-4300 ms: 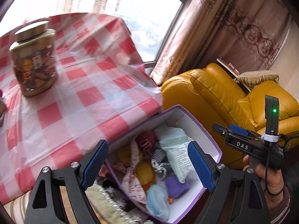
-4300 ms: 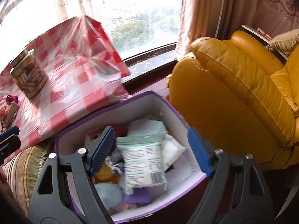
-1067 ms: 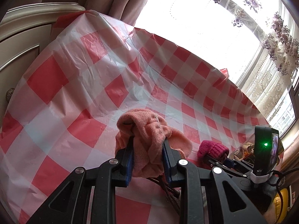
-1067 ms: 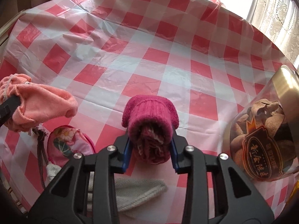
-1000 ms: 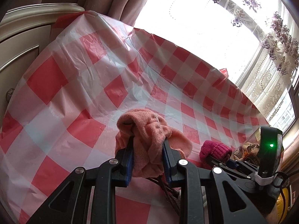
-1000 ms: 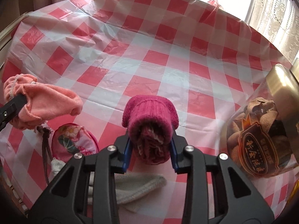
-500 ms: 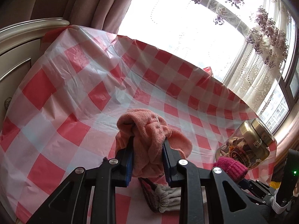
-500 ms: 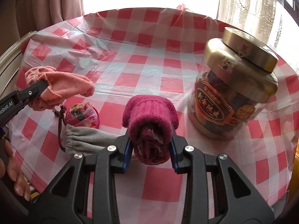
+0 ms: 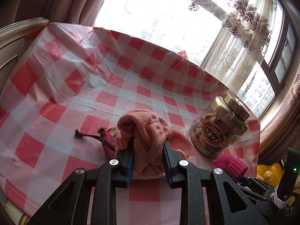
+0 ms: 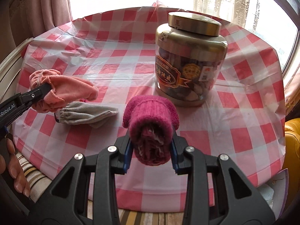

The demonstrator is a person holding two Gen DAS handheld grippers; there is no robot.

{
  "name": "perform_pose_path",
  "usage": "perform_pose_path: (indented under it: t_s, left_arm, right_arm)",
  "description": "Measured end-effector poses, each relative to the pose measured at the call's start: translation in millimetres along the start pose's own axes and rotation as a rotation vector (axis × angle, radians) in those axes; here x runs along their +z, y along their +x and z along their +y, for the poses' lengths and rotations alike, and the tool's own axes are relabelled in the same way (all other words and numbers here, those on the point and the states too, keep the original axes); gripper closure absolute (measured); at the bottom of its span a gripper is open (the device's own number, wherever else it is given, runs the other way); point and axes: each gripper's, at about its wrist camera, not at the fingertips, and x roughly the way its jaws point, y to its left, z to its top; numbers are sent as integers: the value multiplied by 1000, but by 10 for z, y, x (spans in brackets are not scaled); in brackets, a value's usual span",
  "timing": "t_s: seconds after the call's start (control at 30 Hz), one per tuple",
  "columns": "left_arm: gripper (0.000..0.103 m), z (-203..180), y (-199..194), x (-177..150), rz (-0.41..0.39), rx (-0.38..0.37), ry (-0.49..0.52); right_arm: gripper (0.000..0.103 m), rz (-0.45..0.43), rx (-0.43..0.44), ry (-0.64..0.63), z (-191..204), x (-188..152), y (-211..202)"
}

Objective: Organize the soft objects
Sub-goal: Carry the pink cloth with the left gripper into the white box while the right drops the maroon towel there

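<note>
While both hands hang over the checked tablecloth [image 10: 243, 127], each gripper has something soft clamped in it. Left gripper [image 9: 148, 151] is squeezing a peach knit sock [image 9: 148, 136], bunched up between the blue pads [image 9: 130, 161], with a loose end flopping off to the right. From the right wrist view you can see that same sock [image 10: 71, 90] held up clear of the table, just above a grey drawstring pouch [image 10: 88, 115] lying flat on the cloth. Right gripper [image 10: 151, 150] is clenched on a rolled magenta sock [image 10: 150, 123], the open end of the roll facing the camera. It sits in front of the big gold-lidded jar [image 10: 189, 60], which stands upright on the table and looks full of brownish stuff, can't tell what. In the left view the pouch's dark cords [image 9: 90, 134] trail out left of the peach sock, with a bit of something pink behind them. Fingers [image 10: 11, 170] of the person's left hand show at the lower left edge. A striped cushion [image 10: 37, 180] pokes out under the table edge.
</note>
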Motion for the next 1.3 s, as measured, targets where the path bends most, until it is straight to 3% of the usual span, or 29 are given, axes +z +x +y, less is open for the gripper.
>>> perform_pose_path:
  t_s: [0.33, 0.7, 1.3]
  left_arm:
    - [75, -593, -124, -295, 81, -110, 100]
    - [75, -1349, -274, -688, 170, -250, 231]
    - [75, -2387, -375, -1410, 345, -434, 430]
  right_arm:
    - [65, -1, -31, 74, -530, -398, -420]
    - [65, 14, -148, 183, -1401, -883, -855]
    - [65, 164, -370, 368, -2685, -2016, -1440]
